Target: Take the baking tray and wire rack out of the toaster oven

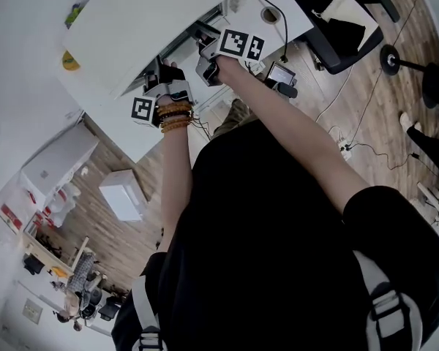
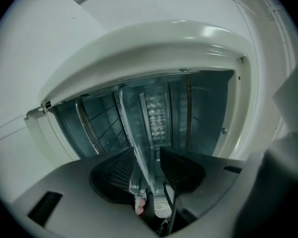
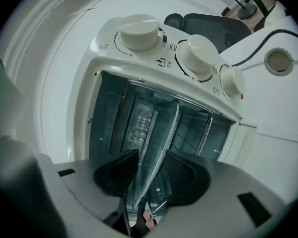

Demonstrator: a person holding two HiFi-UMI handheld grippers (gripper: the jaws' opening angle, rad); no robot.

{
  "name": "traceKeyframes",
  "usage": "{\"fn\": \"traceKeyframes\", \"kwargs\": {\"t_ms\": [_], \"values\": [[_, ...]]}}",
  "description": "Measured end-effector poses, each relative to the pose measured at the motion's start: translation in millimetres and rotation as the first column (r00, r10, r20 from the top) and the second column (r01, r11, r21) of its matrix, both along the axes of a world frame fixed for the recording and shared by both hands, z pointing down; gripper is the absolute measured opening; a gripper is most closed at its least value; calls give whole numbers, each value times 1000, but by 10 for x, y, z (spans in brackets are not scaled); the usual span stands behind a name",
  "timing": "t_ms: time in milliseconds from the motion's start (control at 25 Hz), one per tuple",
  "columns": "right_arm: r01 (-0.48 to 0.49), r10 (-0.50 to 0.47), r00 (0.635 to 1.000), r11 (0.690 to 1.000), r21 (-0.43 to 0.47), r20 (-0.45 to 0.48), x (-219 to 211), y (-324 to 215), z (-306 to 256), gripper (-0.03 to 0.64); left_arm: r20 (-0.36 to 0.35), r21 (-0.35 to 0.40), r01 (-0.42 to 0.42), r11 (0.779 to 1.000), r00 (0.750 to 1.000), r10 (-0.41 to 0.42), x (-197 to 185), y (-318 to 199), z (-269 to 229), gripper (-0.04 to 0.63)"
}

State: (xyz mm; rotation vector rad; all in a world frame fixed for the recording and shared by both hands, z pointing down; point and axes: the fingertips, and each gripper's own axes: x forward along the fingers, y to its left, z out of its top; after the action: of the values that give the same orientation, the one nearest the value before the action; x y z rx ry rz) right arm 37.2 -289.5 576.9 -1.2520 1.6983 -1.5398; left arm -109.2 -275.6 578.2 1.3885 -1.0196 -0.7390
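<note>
Step in hand: baking tray pull-out, grip not set. Left gripper [image 2: 148, 158] and right gripper [image 3: 153, 161] are both at the mouth of the toaster oven [image 3: 107, 53], one toward each end of the tray's front edge.

Baking tray [image 2: 135, 133]: its rim runs straight between the jaws of each gripper and on ahead into the cavity. It looks mostly inside, not yet out.

Left gripper is released: jaws apart, rim close against one pad, clear gap to the other. Right gripper is released too: jaws wider, gap on both sides of the rim. Neither clamps the tray. Cannot tell what carries the tray's front edge.

Wire rack [image 2: 97, 125] sits deeper in, ahead of the left gripper and off to one side of the tray, inside the oven and untouched. The oven stands on the white surface [image 1: 124, 28]. Knobs [image 3: 138, 31] are beyond the right gripper.

Next move, my read:
- Close both grippers on the rim together, pads square on it.
- Draw straight back and keep it level, so the tray neither tips nor snags the rack.
- Set it on the surface, then go back in for the rack.
</note>
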Motion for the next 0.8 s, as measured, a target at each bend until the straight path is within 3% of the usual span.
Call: {"fn": "traceKeyframes", "kwargs": {"t_ms": [160,320,800], "values": [[-28,28,999,999,-27,18,-2,-145,94,167,31,-40,12,999,999,-11,-88,-104,140,146],[-77,78,997,993,-85,15,118,-190,225,78,52,-104,27,994,998,-22,-55,-123,270,84],[-94,96,994,994,-58,44,128,-218,255,71,9,-95,7,995,1000,-6,-102,-129,340,71]]}}
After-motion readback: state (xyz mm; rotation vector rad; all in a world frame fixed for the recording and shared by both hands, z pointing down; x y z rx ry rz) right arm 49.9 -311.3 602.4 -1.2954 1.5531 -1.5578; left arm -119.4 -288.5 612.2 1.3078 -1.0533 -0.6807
